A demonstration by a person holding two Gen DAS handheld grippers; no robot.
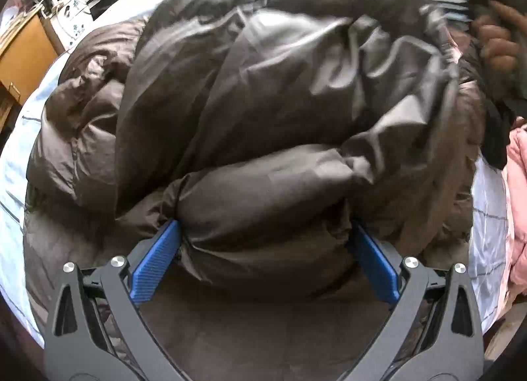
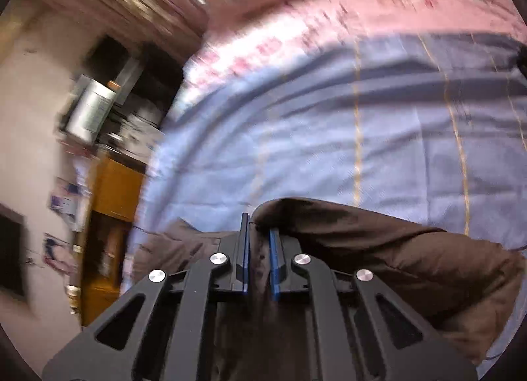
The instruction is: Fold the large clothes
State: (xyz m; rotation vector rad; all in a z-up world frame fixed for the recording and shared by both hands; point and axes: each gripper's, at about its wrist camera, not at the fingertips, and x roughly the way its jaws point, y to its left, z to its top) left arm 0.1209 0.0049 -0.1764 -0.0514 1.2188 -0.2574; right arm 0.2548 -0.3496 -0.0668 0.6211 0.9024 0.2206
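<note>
A big dark brown puffer jacket (image 1: 250,91) lies bunched on a light blue bedsheet (image 1: 16,170). My left gripper (image 1: 265,226) stands wide, its blue pads (image 1: 154,259) on either side of a thick padded roll of the jacket, pressing its sides. In the right wrist view my right gripper (image 2: 260,232) is shut on a fold of the same brown jacket (image 2: 378,249), held above the blue sheet (image 2: 329,137). A hand shows at the far right of the left view (image 1: 494,41).
A pink garment (image 1: 518,183) lies at the bed's right edge. A pink quilt (image 2: 362,2) covers the far end of the bed. A wooden cabinet (image 2: 112,203) and cluttered shelves (image 2: 95,107) stand left of the bed.
</note>
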